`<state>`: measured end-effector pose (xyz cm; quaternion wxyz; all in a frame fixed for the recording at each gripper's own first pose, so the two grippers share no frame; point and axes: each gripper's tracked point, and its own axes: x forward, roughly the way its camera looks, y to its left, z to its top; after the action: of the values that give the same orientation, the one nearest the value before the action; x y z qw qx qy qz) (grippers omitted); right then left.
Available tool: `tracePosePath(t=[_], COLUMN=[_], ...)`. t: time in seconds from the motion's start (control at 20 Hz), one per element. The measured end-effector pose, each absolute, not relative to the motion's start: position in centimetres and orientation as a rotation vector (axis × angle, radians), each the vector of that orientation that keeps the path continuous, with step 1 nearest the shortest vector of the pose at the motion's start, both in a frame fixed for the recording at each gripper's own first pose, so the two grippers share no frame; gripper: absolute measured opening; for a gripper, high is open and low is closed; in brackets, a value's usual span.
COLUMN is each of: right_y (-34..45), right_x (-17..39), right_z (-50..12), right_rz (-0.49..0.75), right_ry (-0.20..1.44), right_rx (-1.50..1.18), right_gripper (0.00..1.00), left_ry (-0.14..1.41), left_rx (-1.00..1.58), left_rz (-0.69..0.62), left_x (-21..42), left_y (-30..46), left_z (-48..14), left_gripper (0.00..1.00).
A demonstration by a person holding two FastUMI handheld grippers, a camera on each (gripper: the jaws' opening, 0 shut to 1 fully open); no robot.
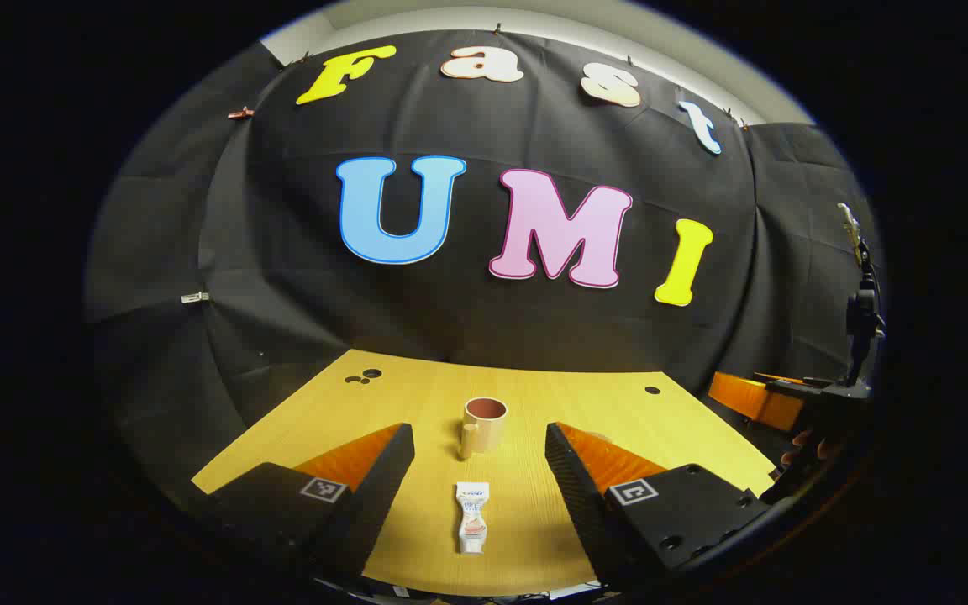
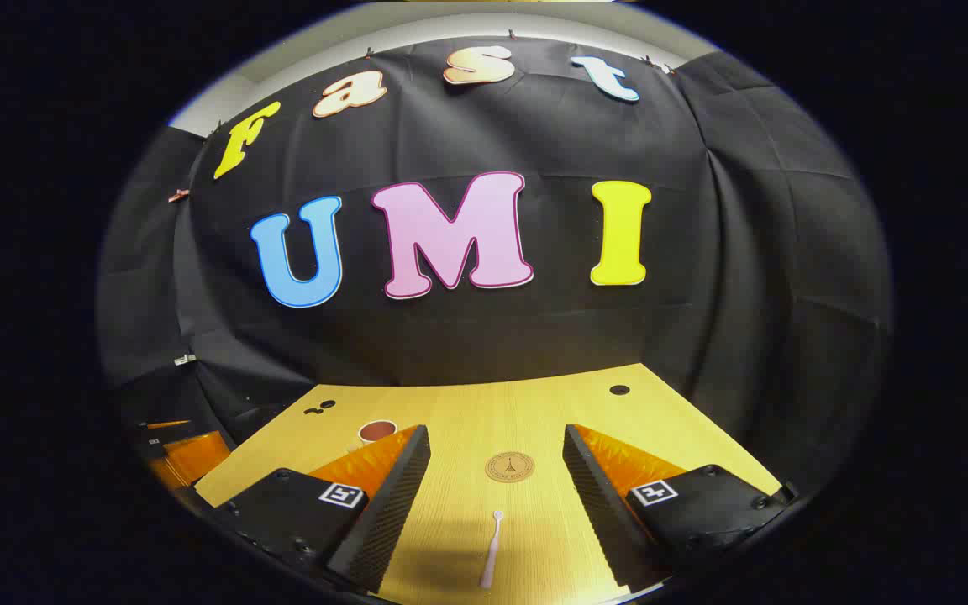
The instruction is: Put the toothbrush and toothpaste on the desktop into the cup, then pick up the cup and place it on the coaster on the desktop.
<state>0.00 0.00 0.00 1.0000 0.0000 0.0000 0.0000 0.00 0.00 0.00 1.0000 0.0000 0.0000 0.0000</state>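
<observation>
In the left gripper view a pinkish cup (image 1: 484, 423) with a handle stands upright mid-table, and a white toothpaste tube (image 1: 472, 516) lies nearer, lengthwise between my fingers. My left gripper (image 1: 479, 444) hangs open above the tube, touching nothing. In the right gripper view a pale pink toothbrush (image 2: 491, 548) lies on the wood, head pointing away, with a round brown coaster (image 2: 509, 466) just beyond it. My right gripper (image 2: 497, 445) is open over the toothbrush, nothing between its fingers. The cup's rim (image 2: 377, 431) peeks out behind that gripper's left finger.
The wooden table (image 1: 585, 403) has small round holes near its far corners (image 2: 619, 390). The other gripper, with fingers of a hand on it (image 1: 812, 403), shows at the right edge of the left gripper view. Black cloth walls close in behind the table.
</observation>
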Motion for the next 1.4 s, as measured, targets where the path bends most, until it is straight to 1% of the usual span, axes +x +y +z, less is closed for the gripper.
tracePosePath(t=[0.1,0.25,0.4,0.6,0.95,1.2,1.4], right_y=[-0.8,-1.9,-2.4,-2.4,-3.1,-3.9,-5.5], right_x=[0.4,0.5,0.8,1.0,1.8,2.4,3.5], right_z=[-0.8,-2.0,-1.8,-3.0,-3.7,-5.1,-6.4], right_rz=[-0.024,-0.051,-0.063,-0.056,-0.068,-0.062,-0.074], right_ry=[0.029,0.074,0.078,0.115,0.145,0.206,0.258], right_rx=[-0.007,0.011,0.015,0.009,0.034,0.023,0.037], right_gripper=[0.98,0.98,0.98,0.98,0.98,0.98,0.98], left_ry=[0.005,0.034,0.070,0.077,0.108,0.173,0.254], left_rx=[0.003,-0.036,-0.073,-0.039,-0.003,-0.021,-0.021], left_rz=[-0.001,-0.048,-0.023,0.001,-0.011,-0.020,0.007], left_x=[0.2,0.8,1.3,1.5,2.4,4.0,5.8], left_y=[0.2,0.0,1.4,2.1,1.2,0.6,0.8], left_z=[-0.3,-1.4,-2.6,-3.1,-4.2,-5.7,-7.8], left_gripper=[0.98,0.97,0.98,0.98,0.98,0.98,0.98])
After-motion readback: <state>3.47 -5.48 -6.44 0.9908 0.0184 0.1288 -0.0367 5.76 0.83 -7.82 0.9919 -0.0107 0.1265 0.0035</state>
